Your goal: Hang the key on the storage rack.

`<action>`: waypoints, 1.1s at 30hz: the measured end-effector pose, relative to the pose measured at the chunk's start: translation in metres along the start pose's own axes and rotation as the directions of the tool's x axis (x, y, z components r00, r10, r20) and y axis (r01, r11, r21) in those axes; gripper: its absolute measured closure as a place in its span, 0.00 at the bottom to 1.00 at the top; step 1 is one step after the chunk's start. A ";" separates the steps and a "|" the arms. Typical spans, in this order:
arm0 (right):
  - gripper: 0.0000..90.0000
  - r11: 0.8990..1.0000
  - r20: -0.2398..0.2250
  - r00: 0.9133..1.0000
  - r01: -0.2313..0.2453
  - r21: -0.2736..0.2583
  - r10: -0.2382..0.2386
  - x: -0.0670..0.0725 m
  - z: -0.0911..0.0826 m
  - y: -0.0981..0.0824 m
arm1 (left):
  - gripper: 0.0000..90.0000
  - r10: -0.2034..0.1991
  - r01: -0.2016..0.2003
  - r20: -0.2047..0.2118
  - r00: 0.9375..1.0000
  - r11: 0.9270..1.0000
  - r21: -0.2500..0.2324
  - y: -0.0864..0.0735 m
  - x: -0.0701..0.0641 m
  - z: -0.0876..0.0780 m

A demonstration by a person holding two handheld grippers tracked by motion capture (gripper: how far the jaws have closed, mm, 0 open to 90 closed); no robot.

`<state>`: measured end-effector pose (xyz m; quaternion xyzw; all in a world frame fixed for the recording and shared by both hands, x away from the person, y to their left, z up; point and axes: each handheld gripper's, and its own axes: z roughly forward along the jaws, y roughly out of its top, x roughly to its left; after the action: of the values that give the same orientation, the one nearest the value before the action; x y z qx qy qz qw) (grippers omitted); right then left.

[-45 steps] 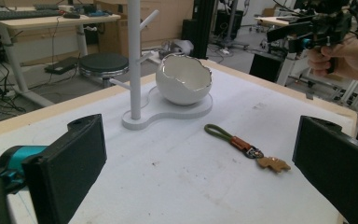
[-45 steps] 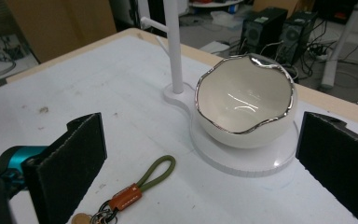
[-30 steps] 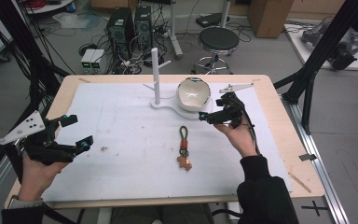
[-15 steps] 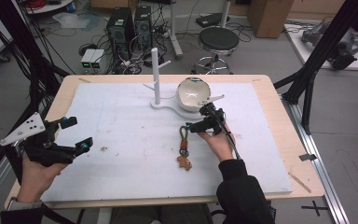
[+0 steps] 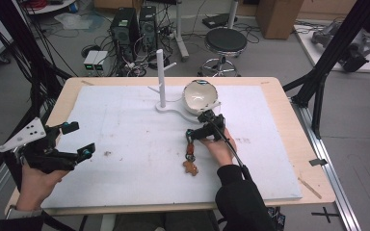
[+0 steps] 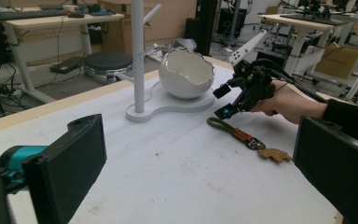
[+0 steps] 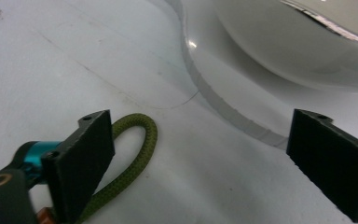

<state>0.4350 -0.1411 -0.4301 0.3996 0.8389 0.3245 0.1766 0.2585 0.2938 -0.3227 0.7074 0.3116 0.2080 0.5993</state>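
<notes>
Since a second ago the right gripper (image 5: 198, 126) has come in from the far right of the table toward its middle and dropped low over the keychain (image 5: 190, 153), while the left gripper (image 5: 74, 140) has barely shifted near the near-left corner. Both sets of jaws are spread wide and hold nothing.

The keychain lies flat near the middle of the table, its green cord loop (image 7: 137, 154) pointing to the far edge, the brown charm (image 5: 190, 167) toward the near edge. In the right gripper view the loop sits beside one jaw, not between the two.

Likely risks: closing from this offset could pinch only the edge of the cord or push it aside; the jaws also work close to the white stand base (image 7: 223, 100) and the eggshell-like bowl (image 5: 200, 96), so a careless swing could knock them.

A white foam sheet (image 5: 125, 139) covers the wooden table. Beyond it are a grey floor, computer towers, cables and a stool.
</notes>
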 end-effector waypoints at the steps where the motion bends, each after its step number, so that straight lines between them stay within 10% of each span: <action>1: 0.21 1.000 -0.017 1.000 0.018 0.013 -0.017 0.003 0.002 0.000 | 0.03 -0.002 0.002 -0.001 1.000 1.000 -0.001 0.000 0.000 0.000; 5: 0.41 0.998 -0.022 0.999 0.049 0.035 -0.048 0.009 0.006 -0.002 | 0.04 0.002 -0.002 -0.003 1.000 1.000 0.002 0.000 -0.001 -0.001; 9: 0.90 0.999 -0.079 0.996 0.035 0.024 -0.033 0.012 0.004 -0.001 | 0.04 0.002 -0.002 -0.006 1.000 1.000 0.006 0.000 -0.002 0.000; 22: 0.94 0.998 -0.045 0.997 0.069 0.010 -0.069 0.014 -0.002 0.000 | 0.04 0.000 0.000 -0.014 1.000 1.000 0.001 -0.002 -0.001 0.000; 33: 0.94 0.977 -0.090 0.992 0.072 -0.198 -0.091 -0.010 -0.085 0.043 | 0.04 -0.015 0.015 -0.020 1.000 1.000 0.001 -0.002 0.000 0.000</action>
<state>0.4177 -0.1632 -0.3382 0.3293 0.8264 0.4168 0.1866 0.2578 0.2941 -0.3246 0.7032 0.3229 0.2104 0.5974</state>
